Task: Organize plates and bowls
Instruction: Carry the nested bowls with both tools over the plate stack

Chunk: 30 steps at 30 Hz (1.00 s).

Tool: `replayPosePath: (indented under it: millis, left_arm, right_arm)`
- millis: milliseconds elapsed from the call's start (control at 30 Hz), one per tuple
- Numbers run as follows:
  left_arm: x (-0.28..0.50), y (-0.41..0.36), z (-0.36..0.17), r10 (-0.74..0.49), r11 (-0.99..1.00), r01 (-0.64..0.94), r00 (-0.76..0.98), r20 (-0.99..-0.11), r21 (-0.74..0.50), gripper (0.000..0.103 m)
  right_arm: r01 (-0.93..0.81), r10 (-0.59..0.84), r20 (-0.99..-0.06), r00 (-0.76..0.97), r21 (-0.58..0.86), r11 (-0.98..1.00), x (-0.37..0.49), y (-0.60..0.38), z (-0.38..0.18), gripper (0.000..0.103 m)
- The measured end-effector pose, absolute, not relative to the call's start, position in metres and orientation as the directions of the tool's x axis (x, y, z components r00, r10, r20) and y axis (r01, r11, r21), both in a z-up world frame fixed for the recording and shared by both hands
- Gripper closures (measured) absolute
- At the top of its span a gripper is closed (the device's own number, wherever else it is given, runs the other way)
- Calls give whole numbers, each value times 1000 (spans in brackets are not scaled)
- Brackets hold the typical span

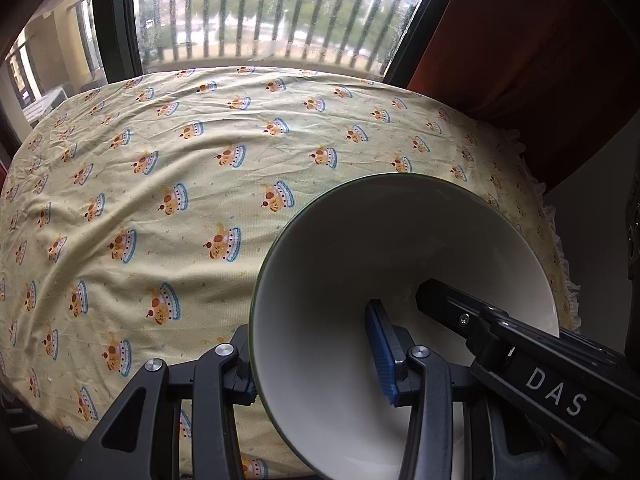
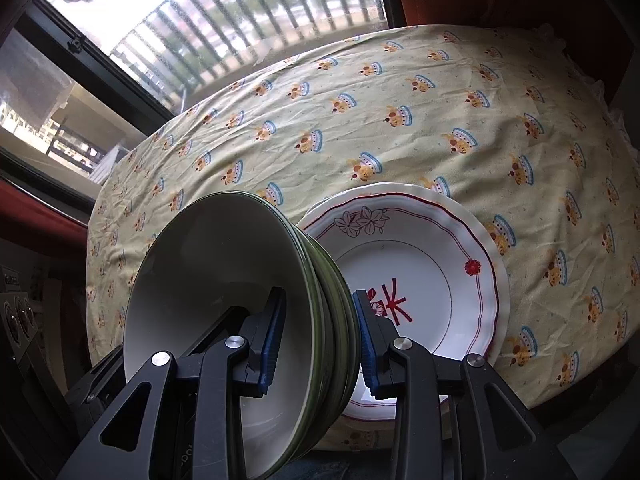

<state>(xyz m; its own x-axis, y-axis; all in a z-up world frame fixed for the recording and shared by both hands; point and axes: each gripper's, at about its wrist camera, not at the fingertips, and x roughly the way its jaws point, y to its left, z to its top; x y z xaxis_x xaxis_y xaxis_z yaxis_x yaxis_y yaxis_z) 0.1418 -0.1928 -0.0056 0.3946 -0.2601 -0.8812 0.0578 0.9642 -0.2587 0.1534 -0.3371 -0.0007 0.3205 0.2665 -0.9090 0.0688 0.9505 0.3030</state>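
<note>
A stack of nested green bowls (image 2: 208,248), white inside, hangs tilted over the near edge of the table. My right gripper (image 2: 320,296) is shut on its right-hand wall, one blue pad inside and one outside. In the left wrist view the top bowl (image 1: 380,240) fills the lower right. My left gripper (image 1: 312,332) is shut on its left wall, one finger (image 1: 382,352) inside and the other outside. The right gripper's black finger (image 1: 440,300) reaches into the bowl from the right. A white plate with red trim and flowers (image 2: 420,280) lies on the table just behind the stack.
The table wears a wrinkled yellow cloth (image 1: 200,160) printed with small crowns, also seen in the right wrist view (image 2: 400,100). A window with a railing (image 1: 260,20) stands behind the table's far edge, and a red curtain (image 1: 520,40) hangs at the right.
</note>
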Motion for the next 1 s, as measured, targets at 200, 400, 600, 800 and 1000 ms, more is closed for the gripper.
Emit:
replayPosePath:
  millis: [200, 400, 600, 800, 1000]
  left_arm:
    - [147, -216, -11, -273, 961, 62, 376, -885, -270, 60]
    - [154, -234, -20, -282, 957, 40, 350, -894, -286, 60]
    - [158, -242, -29, -276, 956, -3, 329, -903, -293, 60]
    - [159, -243, -33, -245, 962, -35, 339, -908, -272, 60]
    - [160, -254, -31, -194, 974, -39, 371, -908, -224, 60]
  right_arm:
    - [82, 251, -916, 312, 289, 954, 158, -362, -6, 66]
    - [81, 235, -929, 285, 268, 960, 163, -382, -15, 66]
    - [52, 232, -939, 253, 253, 966, 169, -393, -23, 66]
    - [23, 249, -940, 232, 261, 965, 175, -395, -32, 66]
    - [4, 264, -935, 237, 273, 962, 182, -399, -37, 67]
